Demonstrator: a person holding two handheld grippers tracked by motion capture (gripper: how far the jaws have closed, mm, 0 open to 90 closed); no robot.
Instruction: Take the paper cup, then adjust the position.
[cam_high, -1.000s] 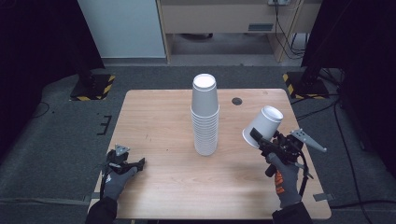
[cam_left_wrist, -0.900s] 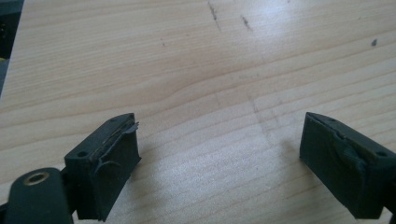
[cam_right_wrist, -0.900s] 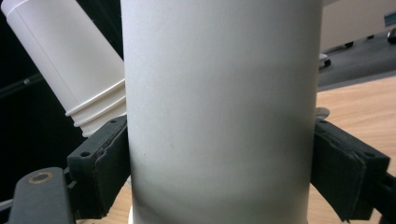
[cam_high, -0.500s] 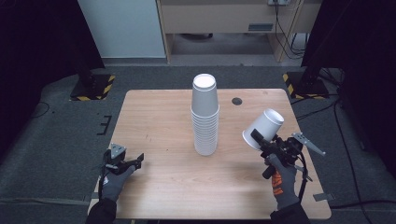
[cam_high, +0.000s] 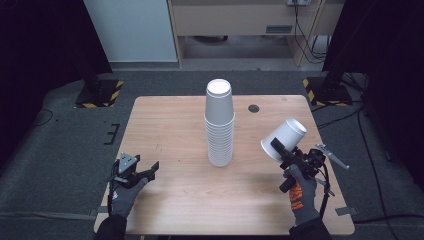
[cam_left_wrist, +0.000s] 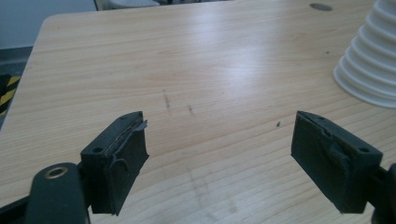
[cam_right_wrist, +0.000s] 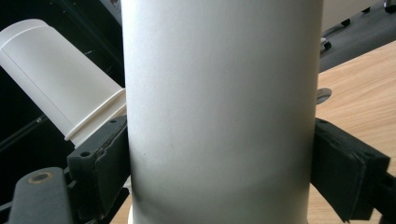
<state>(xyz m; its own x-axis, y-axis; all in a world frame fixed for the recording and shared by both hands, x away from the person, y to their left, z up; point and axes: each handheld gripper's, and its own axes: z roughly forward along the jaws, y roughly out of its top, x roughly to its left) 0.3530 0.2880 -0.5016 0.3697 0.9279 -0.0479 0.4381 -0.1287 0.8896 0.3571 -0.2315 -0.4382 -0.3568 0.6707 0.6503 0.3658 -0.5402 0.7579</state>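
Cup being held right of the stack

A cup is being gripped tilted by the right tongs; left tongs, empty, have been closing slightly. The stack risks being toppled if clipped.

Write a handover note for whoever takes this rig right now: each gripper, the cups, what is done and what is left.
Right gripper: shut on a single white paper cup, held tilted above the table's right side, apart from the stack.
Left gripper: open, nothing between the jaws, which have just been closing a little; it is over the wooden table near its front left corner.
Stack of upturned white cups: upright at mid-table.
Done: one cup is in the grip.
Left: probably either adding it to the stack or setting it down, then handling the rest.
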